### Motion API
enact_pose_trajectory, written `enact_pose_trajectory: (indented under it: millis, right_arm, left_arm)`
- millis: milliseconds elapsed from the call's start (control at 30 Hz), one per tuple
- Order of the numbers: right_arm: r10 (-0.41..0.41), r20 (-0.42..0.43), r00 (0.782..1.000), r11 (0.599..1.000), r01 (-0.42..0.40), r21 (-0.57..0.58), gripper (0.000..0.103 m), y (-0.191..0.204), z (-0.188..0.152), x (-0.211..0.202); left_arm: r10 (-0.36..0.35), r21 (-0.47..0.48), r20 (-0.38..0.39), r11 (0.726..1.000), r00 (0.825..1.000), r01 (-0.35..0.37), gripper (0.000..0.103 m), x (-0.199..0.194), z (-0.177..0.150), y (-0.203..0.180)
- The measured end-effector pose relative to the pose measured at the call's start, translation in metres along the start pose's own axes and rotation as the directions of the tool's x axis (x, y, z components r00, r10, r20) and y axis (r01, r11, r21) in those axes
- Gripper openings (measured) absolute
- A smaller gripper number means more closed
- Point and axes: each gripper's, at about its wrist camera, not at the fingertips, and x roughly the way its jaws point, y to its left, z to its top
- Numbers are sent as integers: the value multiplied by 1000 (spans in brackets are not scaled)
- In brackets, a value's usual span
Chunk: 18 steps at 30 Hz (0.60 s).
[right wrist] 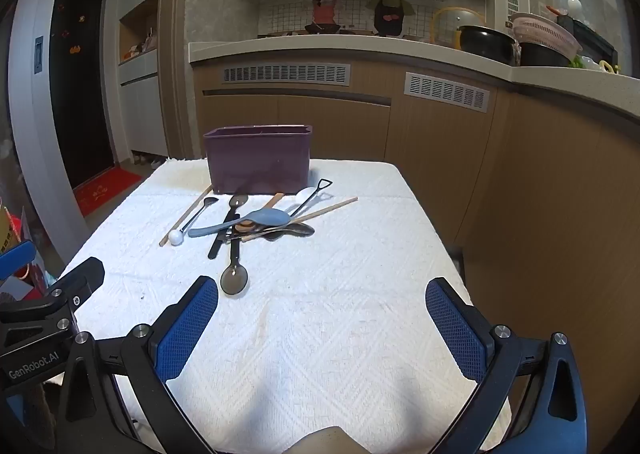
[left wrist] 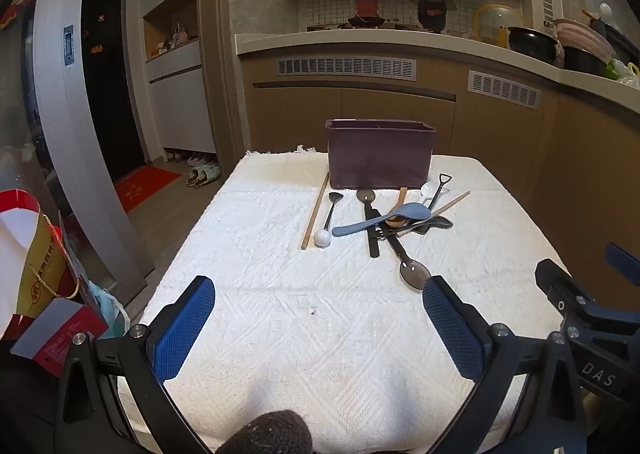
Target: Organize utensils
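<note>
- Left gripper (left wrist: 318, 318) held low over the near half of the table (left wrist: 260, 334), tilted down toward the cloth; jaws spread wide, nothing between the blue pads (left wrist: 182, 330).
- Right gripper (right wrist: 322, 318) held the same way beside it, tilted down, jaws spread wide, nothing pinched. Each gripper is seen at the edge of the other's view, close alongside, not touching.
- Utensils (left wrist: 384, 221) are piled on the far half of the table, just in front of the purple bin (left wrist: 380, 153), well apart from both grippers.
- Blue spoon (left wrist: 380, 217) lies across the top of the pile, over a wooden spoon (left wrist: 401, 199) and dark cutlery.
- A smoky clear spoon (right wrist: 234, 280) lies nearest, bowl toward the grippers, just ahead of the right gripper's left pad.
- Left of the pile: one chopstick (left wrist: 316, 209) and a black-handled ladle with a white ball end (left wrist: 322, 238), side by side. A second chopstick (right wrist: 320, 209) sticks out to the right, under a small shovel-handled spoon (right wrist: 310, 197).
- The bin stands upright at the table's far edge, open top; contents cannot be told.
- Obstructions: none between grippers and pile; only bare white cloth.
- Edges: brown cabinets (right wrist: 520, 173) run close along the table's right side and behind the bin. The left edge drops to the floor, with bags and boxes (left wrist: 44, 294) by the near-left corner.
</note>
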Motion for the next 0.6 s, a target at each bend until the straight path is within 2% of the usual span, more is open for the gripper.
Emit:
enact_pose_trajectory:
  millis: [600]
  right_arm:
    - [-3,3,1000,1000,3,-2,103,-1,0,0]
  left_arm:
    - [0,-1,0,1000,1000,0,103,0,0,-1]
